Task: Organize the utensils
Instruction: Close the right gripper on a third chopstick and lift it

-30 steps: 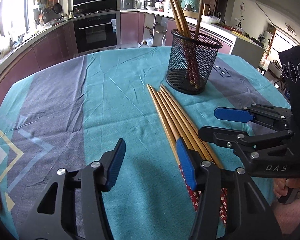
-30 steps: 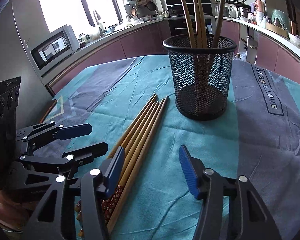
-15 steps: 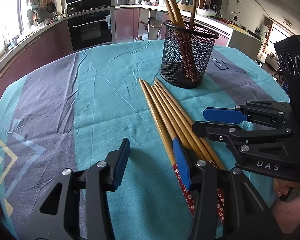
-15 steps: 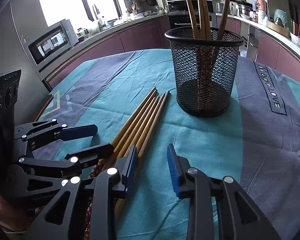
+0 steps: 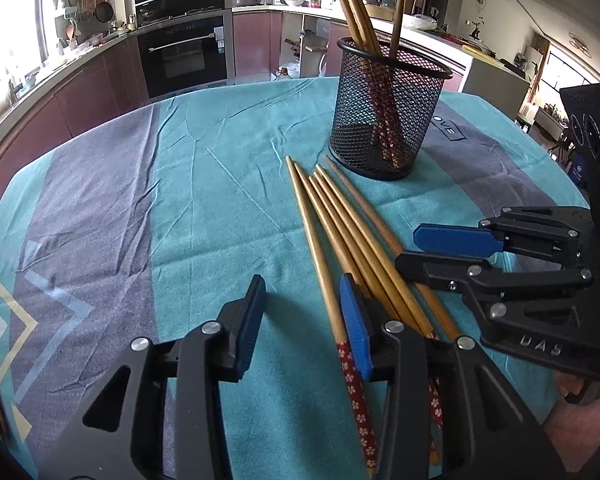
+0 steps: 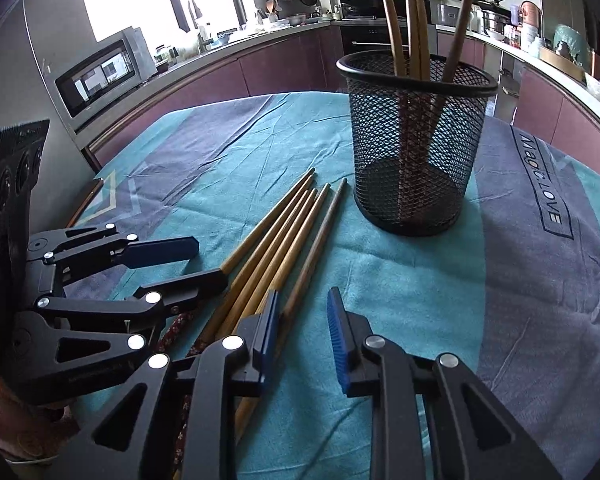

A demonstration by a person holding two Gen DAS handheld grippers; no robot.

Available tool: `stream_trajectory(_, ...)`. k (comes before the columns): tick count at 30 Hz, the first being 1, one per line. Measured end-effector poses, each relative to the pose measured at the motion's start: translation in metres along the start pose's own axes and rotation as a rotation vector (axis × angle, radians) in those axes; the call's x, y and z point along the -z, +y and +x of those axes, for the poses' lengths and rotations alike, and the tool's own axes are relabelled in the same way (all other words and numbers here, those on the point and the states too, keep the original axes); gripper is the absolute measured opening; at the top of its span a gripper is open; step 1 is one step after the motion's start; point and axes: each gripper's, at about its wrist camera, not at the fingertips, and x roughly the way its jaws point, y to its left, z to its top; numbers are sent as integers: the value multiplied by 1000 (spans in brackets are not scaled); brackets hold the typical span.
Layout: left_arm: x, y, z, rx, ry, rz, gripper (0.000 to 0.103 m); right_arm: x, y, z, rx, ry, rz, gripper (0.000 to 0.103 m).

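Several wooden chopsticks (image 5: 340, 232) (image 6: 284, 240) with red patterned ends lie side by side on the cloth. Beyond them, a black mesh cup (image 5: 388, 120) (image 6: 416, 152) stands upright with more chopsticks in it. My left gripper (image 5: 302, 324) (image 6: 204, 264) hangs low over the left of the bundle, jaws closing. The leftmost chopstick runs between them beside the right pad, unpressed. My right gripper (image 6: 302, 332) (image 5: 428, 254) is at the bundle's right side, jaws closing. The darker rightmost chopstick lies just inside its left pad, with a gap to the other pad.
A teal and grey tablecloth (image 5: 180, 200) covers the round table. A thin dark wooden piece (image 6: 88, 200) lies at the table's left edge. Kitchen counters, an oven and a microwave (image 6: 96, 76) stand beyond. A person's hand (image 5: 580, 384) holds the right gripper.
The jaws of both grippers have narrowed, the right ones more. Both grippers have edged slightly forward along the chopsticks toward the cup. The chopsticks have not moved.
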Motion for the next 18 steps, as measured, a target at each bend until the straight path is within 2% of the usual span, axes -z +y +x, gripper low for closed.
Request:
stream_trajectory(11, -21, -1, 19, -16, 15, 9, 33, -12, -2, 12, 14, 7, 6, 14)
stream_trajectory(15, -24, 0, 22, -14, 16, 1, 27, -17, -4, 15, 11, 9, 15, 11)
stream_trajectory(18, -24, 3, 22, -2, 15, -18, 18, -18, -5, 15, 4, 9, 23, 10)
